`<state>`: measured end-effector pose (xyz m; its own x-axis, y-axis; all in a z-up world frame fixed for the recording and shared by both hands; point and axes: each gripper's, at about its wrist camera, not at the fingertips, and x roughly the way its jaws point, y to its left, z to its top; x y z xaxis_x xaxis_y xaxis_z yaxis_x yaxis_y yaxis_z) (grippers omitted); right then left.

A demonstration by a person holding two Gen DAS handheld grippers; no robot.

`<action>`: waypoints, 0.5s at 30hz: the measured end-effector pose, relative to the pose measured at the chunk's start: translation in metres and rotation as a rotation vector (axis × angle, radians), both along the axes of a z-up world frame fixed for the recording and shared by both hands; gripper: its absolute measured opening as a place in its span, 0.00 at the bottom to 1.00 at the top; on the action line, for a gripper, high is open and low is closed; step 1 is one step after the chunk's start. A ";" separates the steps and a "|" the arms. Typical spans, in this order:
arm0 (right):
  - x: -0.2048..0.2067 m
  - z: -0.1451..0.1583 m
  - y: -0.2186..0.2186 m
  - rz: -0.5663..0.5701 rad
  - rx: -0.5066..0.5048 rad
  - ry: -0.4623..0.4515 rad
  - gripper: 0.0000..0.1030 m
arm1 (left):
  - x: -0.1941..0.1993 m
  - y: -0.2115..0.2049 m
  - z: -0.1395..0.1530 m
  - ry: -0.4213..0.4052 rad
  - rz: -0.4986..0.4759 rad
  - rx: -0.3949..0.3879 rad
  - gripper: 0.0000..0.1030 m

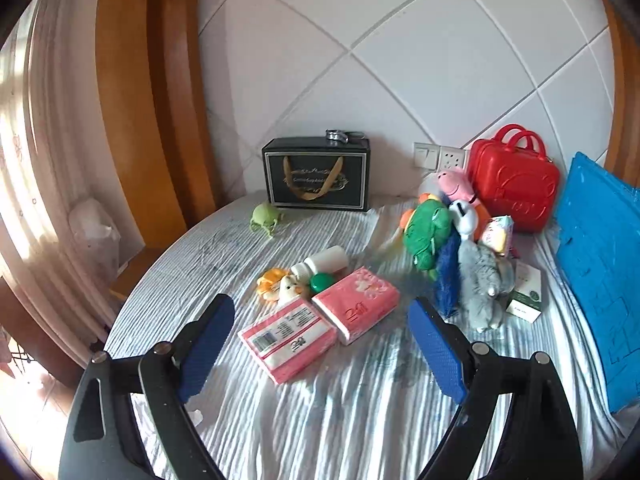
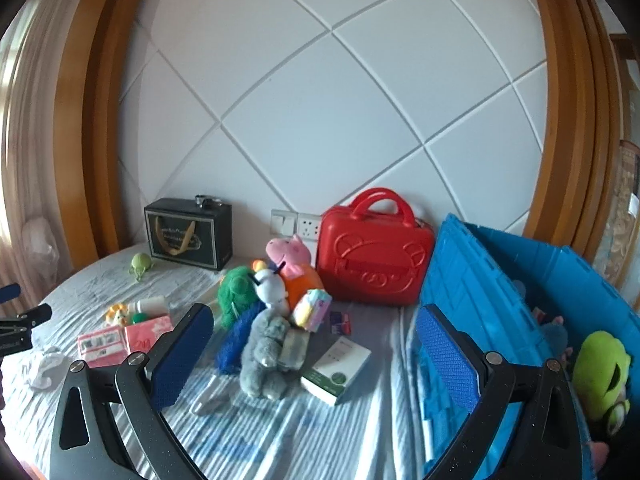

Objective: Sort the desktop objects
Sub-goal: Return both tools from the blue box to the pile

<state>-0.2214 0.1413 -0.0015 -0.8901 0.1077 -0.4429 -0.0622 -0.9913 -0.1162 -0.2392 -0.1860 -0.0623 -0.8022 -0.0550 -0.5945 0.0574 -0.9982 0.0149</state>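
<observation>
While both jaws gape empty | only right wrist shows green plush (image 2: pixel 602 376) inside blue crate (image 2: pixel 500 264)

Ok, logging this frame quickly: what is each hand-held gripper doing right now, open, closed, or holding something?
Left hand-held gripper: open, holding nothing, above the pink tissue packs.
Right hand-held gripper: open, holding nothing, near the grey plush toy.
</observation>
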 end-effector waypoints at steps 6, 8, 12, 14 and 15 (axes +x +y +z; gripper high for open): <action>-0.040 -0.044 0.007 -0.040 -0.001 -0.147 1.00 | -0.038 -0.049 -0.037 -0.108 -0.001 0.041 0.87; -0.054 -0.062 0.014 -0.068 -0.002 -0.212 1.00 | -0.055 -0.061 -0.051 -0.155 -0.007 0.043 0.87; -0.080 -0.096 0.035 -0.135 -0.022 -0.324 1.00 | -0.087 -0.076 -0.085 -0.252 -0.047 0.050 0.87; -0.093 -0.115 0.047 -0.173 -0.037 -0.383 1.00 | -0.100 -0.076 -0.101 -0.297 -0.090 0.043 0.87; -0.098 -0.123 0.052 -0.189 -0.042 -0.406 1.00 | -0.106 -0.076 -0.111 -0.322 -0.109 0.030 0.87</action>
